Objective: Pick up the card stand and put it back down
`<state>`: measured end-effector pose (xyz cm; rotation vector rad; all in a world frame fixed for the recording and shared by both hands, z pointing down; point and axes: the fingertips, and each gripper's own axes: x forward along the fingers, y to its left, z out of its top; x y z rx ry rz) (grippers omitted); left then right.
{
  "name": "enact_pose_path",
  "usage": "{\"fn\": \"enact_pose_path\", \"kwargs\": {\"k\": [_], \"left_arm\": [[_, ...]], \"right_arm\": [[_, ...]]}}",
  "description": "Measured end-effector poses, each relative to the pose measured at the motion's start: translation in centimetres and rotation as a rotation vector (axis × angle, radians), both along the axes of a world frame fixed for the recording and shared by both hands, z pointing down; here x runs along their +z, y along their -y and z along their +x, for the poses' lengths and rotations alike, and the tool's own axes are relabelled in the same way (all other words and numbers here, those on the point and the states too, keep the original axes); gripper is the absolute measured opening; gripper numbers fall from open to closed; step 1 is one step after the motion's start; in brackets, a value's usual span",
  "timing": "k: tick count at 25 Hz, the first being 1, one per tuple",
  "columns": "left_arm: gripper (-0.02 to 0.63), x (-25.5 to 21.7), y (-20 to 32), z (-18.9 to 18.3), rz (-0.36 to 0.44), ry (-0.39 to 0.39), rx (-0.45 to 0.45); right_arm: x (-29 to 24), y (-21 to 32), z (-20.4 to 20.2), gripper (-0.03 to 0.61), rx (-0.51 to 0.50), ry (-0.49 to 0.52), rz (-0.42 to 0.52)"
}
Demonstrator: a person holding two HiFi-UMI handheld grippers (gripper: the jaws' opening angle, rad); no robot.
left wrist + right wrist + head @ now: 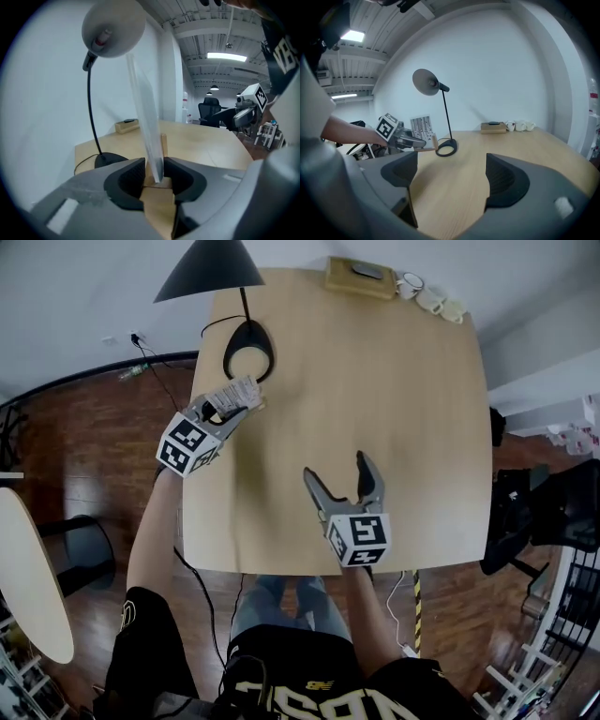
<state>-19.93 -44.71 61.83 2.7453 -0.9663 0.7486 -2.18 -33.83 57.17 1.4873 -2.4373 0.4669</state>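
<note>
One pale wooden desk [403,418] fills most of the head view, with dark wood floor [84,427] around it. Next in size is a black lamp [208,270] at the desk's far left corner. Its cone shade hangs over the edge, its thin stem runs down to a ring-shaped base [248,352], and its cord loops off the left side.

Nearer the person, the right gripper [337,470] is held over the middle of the near half of the desk. Its jaws are spread wide with only bare desk showing between them, and it stands well apart from everything else.

The left gripper [246,401] reaches in from the left edge, just beside the lamp base. Its jaws are pressed together on the wooden foot of the card stand [158,185], pinching it from both sides. The clear panel [144,112] rises from a slot in that foot, leaning slightly. From the right gripper view, it carries a striped printed card [422,127]. Whether the foot touches the desk or hangs just above it cannot be told.

At the far edge lies a flat wooden box [361,279] with a dark item on top. Just to its right sit three small white cups [431,299] in a row.
</note>
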Motion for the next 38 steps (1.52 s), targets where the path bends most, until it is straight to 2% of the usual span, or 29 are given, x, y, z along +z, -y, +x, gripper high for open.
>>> {"fn": "enact_pose_path", "kwargs": {"k": [8,13,16,17,19,22,28,38], "left_arm": [[0.130,9.9,-1.2,4.7,-0.159,0.051,0.159],[0.132,12.1,-1.7,6.1,-0.179,0.040,0.203],[0.140,12.9,-1.5,5.9,-0.172,0.084,0.197],[0.147,13.1,-1.2,5.8,-0.169,0.097,0.181],[0.228,13.0,-0.8,5.4,-0.167,0.099,0.130],[0.295,12.0,-0.8,4.1,-0.162,0.079,0.046],[0.316,6.9,-3.1,0.8,-0.086,0.032,-0.113],[0.318,-7.7,-12.0,-1.1,0.140,-0.058,-0.381]], "right_arm": [[4.1,-0.8,-0.5,0.462,-0.023,0.005,-0.070],[5.6,-1.4,-0.4,0.462,-0.021,0.010,-0.090],[5.7,-1.5,-0.4,0.462,-0.026,-0.002,-0.085],[5.5,-1.6,-0.3,0.462,-0.027,-0.004,-0.080],[5.1,-1.7,-0.1,0.462,-0.032,-0.007,-0.070],[4.3,-2.1,-0.2,0.462,-0.044,-0.008,-0.054],[1.2,-3.4,-0.5,0.462,-0.080,0.007,0.000],[-6.6,-8.2,0.3,0.462,-0.150,0.057,0.124]]}}
